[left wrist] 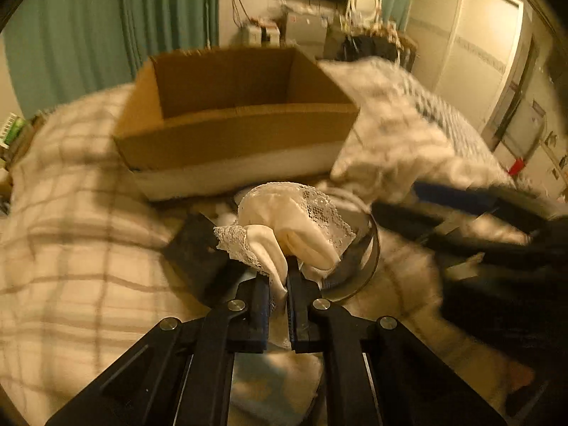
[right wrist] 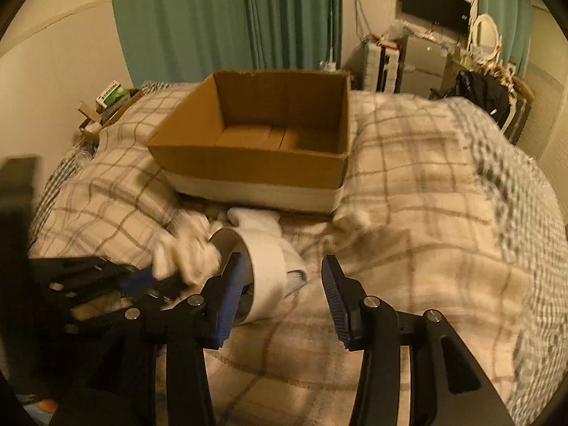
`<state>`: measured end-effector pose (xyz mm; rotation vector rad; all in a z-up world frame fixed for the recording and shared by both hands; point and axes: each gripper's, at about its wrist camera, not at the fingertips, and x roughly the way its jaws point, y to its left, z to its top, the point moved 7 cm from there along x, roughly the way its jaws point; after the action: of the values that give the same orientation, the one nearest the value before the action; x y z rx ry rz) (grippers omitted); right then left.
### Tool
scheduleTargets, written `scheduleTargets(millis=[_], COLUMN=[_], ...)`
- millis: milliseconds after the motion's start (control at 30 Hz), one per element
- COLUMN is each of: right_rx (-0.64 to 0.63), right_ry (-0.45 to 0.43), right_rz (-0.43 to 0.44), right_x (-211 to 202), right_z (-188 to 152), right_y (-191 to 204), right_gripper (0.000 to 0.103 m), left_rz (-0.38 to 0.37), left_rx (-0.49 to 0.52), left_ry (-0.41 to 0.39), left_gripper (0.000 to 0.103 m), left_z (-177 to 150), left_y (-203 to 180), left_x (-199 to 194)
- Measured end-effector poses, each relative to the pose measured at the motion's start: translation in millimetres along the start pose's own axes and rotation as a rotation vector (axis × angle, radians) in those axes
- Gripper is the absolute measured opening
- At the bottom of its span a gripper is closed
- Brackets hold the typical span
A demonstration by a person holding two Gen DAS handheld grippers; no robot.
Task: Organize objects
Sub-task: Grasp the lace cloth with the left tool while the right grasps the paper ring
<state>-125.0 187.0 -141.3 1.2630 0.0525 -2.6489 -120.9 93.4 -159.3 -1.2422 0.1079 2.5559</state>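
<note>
Lace-trimmed cream cloth (left wrist: 284, 227) is bunched up in your left gripper (left wrist: 278, 284), the jaws pinched nearly together on a fold of it, and the bundle rides above the checked blanket (left wrist: 71, 213). Straight ahead of it sits the open cardboard box (left wrist: 234, 120), brown with a pale band round its base, resting on the bed between two humps of bedding. No item shows on the box floor that you can see from the right wrist view.

Your right gripper (right wrist: 284, 301) is spread wide, blue pads apart, holding nothing. Between and just past its fingers lies a round tin with a white sock (right wrist: 266, 266) draped over its rim, down on the blanket, near the front of the box. More white socks (right wrist: 254, 218) lie just beyond it, against the box's pale band. Your left gripper shows blurred at the left of that view, its cream bundle just beside the tin.

Green curtains (right wrist: 227, 17) hang behind the bed, and a dark screen (right wrist: 436, 9) sits on the far wall.
</note>
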Motion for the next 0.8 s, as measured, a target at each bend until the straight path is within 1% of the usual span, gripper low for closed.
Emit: scheduleTargets(millis=[100,200,233,267,333,400,567,800], right_rx=[-0.009,-0.012,-0.013,-0.020,-0.026,-0.019,-0.041,-0.065], right_ry=[0.041,0.080,0.093,0.102,0.080,0.057,0.001,-0.105], right_rz=[0.019,0.030,0.026,0.013,-0.015,-0.016,-0.058,-0.079], right_x=[14.4,29.7,33.6,35.6,29.6,19.2,-11.1,-66.7], right_z=[-2.8,-6.3,-8.0,-9.8,-9.8,-7.0,2.8,22.5], right_y=[6.7,10.5,11.4,11.8,11.6,11.9,16.7,28.3], right_gripper=[0.044,0.043,0.034,0.028,0.021,0.020,0.020,0.019], left_rz=[0.027,0.040,0.038,0.039,0.040,0.038,0.034,0.010], left_rx=[-0.006,-0.022,-0.030,-0.038,-0.048,-0.062,-0.083,-0.070], left_ry=[-0.049,-0.058,-0.058,-0.059,-0.057,-0.058,-0.081,-0.136], left_gripper=[0.007,0.007,0.007,0.007,0.007,0.007,0.007,0.007], left_z=[5.5,5.3,4.9,3.5,0.4,-2.9,0.6,17.8], left_y=[8.4,15.8,19.5,20.7,22.3,25.6,32.8,34.0], left_x=[-19.6,-26.8,-28.9,-31.2,-32.5,-38.3,-55.2,-88.5])
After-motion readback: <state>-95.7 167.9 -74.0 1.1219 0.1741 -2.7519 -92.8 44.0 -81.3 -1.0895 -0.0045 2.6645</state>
